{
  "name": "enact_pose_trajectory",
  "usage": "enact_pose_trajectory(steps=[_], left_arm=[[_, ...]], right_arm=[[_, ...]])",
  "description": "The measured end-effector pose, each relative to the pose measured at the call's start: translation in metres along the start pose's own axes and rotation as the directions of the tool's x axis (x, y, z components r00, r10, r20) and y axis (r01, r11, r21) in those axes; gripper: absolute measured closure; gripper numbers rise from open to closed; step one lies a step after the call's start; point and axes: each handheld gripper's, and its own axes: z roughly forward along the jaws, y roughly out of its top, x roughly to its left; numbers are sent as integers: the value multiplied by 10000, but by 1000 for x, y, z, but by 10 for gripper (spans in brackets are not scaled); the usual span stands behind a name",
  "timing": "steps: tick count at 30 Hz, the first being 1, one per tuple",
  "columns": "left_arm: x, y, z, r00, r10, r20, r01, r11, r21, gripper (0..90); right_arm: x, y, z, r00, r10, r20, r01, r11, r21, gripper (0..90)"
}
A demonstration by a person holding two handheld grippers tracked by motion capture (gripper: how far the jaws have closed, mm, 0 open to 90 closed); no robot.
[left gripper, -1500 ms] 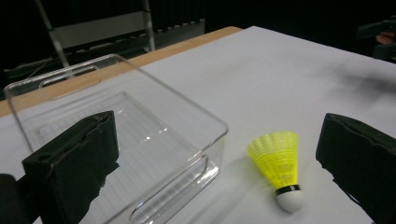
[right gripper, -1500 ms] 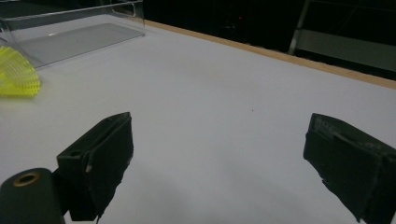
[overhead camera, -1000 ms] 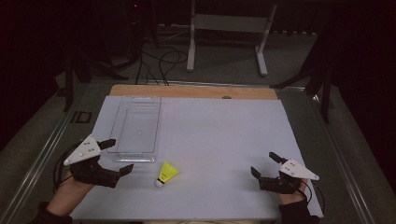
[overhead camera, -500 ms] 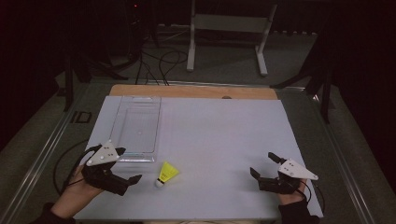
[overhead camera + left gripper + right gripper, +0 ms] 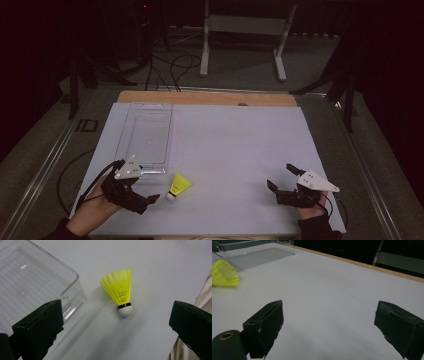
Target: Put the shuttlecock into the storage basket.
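While both of our grippers sit low at the near edge of the bench [image 5: 235,135], we hold the left gripper [image 5: 145,200] with its fingers [image 5: 40,327] spread wide, nothing between them. Just ahead of it lies the yellow shuttlecock [image 5: 178,186] on its side (white cork toward us, skirt pointing away), a small gap apart from the fingers. Our right gripper [image 5: 282,180], well off to the right, also has its fingers wide and empty. Farther back, just beyond the shuttlecock, stands the clear plastic tray [image 5: 145,137].
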Motion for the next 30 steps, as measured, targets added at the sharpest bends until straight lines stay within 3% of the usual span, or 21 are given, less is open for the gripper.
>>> enact_pose_trajectory(steps=[13,16,20,23,30], left_arm=[[-12,6,29,9996,264,109,-272,9962,829,0],[-15,7,37,9999,120,-30,-116,9927,1197,0],[-18,5,47,9997,220,76,-229,9854,1684,0],[-19,4,53,9999,110,87,-125,9803,1972,0],[-21,5,59,9995,-279,-162,306,9790,2016,22]], right_arm=[[0,0,0,10000,6,-47,-5,10000,72,87],[0,0,0,10000,14,-50,-14,10000,78,87],[0,0,1,10000,9,-72,-8,10000,86,87],[1,0,0,10000,36,-68,-36,9999,102,87],[1,0,1,10000,-42,-53,42,9999,150,87]])
